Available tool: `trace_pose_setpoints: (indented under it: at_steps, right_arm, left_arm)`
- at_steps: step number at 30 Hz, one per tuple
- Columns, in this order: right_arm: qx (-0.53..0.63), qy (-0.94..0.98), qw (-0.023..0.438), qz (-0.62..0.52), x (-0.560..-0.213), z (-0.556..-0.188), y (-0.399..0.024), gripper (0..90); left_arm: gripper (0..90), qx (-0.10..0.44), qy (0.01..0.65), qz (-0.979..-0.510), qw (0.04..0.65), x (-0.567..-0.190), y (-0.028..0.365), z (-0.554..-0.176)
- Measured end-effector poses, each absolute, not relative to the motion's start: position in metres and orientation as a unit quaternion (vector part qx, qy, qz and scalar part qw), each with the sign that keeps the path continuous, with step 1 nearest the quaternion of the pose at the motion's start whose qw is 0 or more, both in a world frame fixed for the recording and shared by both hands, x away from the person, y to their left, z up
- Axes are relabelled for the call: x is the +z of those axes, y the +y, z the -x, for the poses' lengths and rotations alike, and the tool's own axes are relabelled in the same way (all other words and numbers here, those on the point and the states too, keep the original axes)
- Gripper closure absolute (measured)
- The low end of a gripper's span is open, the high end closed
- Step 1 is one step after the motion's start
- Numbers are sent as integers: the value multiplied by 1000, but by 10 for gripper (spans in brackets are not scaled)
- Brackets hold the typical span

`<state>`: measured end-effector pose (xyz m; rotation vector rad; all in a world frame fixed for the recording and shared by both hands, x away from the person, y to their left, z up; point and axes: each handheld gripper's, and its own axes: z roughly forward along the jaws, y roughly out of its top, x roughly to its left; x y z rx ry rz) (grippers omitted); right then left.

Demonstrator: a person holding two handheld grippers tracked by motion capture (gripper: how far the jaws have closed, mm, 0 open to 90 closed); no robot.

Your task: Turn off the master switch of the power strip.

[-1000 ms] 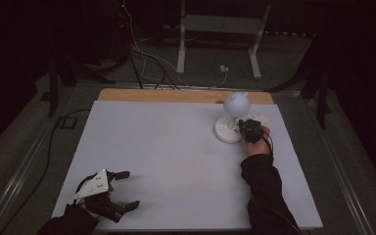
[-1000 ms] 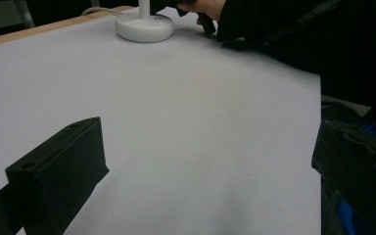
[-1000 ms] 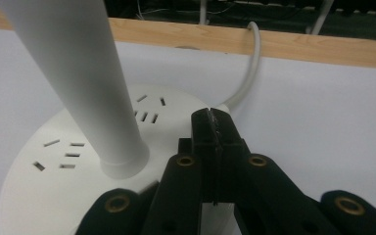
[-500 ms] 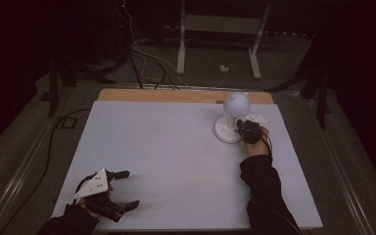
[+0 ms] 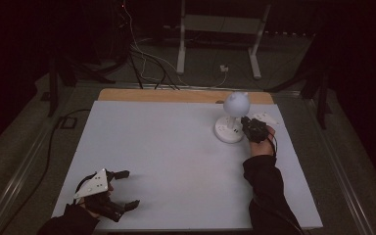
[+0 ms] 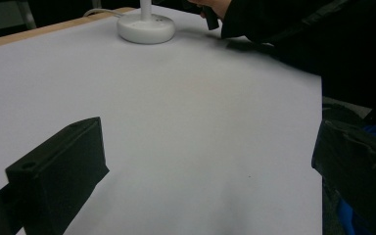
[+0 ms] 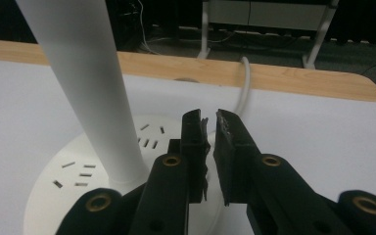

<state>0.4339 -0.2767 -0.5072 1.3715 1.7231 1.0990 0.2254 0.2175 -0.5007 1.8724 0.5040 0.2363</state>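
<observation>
A white desk lamp stands at the back right of the white table [image 5: 166, 147], with a round base [image 5: 226, 133], a thin stem and a globe head [image 5: 236, 103]. My right gripper [image 5: 247, 125] hovers at the base's right edge. Its jaws have just been opening and stand a narrow slit apart with nothing between them. In the right gripper view the gripper [image 7: 208, 117] is over the base [image 7: 54, 196], right of the stem [image 7: 83, 73]. My left gripper [image 5: 129, 189] rests at the front left, wide open and empty [image 6: 205, 166].
The lamp's white cable [image 7: 245, 83] runs back over the wooden strip [image 5: 176, 95] along the table's far edge. Behind the table are a metal stand [image 5: 215, 44] and loose cables on the floor. A dark sleeve [image 5: 264, 186] lies along the table's right side.
The right gripper's jaws have parted slightly beside the lamp base. The left gripper has stayed where it was.
</observation>
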Motion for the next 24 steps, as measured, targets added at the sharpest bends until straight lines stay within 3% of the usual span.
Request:
trace_pose_setpoints:
  at_steps: [7,8,9,10,11,12,20,21,24]
  right_arm:
    - [425,661,333,-521,-505,-433,-277,756]
    - [427,662,335,-517,-505,-433,-277,683]
    - [429,663,334,-514,-505,-433,-278,683]
    - [428,666,333,-512,-504,-433,-278,599]
    - [428,666,333,-512,-504,-433,-278,599]
    - [428,668,335,-508,-504,-432,-279,496]
    - [436,668,336,-500,-498,-426,-287,339]
    - [443,666,338,-496,-496,-424,-289,265]
    - [445,664,331,-501,-494,-424,-291,195]
  left_arm:
    - [2,100,214,-794,561,-501,218,-225]
    - [2,100,214,-793,561,-501,218,-225]
    - [2,100,214,-793,561,-501,218,-225]
    - [2,100,214,-793,561,-501,218,-225]
    - [2,99,215,-793,561,-501,218,-225]
    - [2,100,215,-793,561,-500,218,-225]
    - [2,100,214,-793,561,-500,218,-225]
    - [2,100,214,-793,562,-500,218,-225]
    - [2,100,213,-793,561,-500,218,-225]
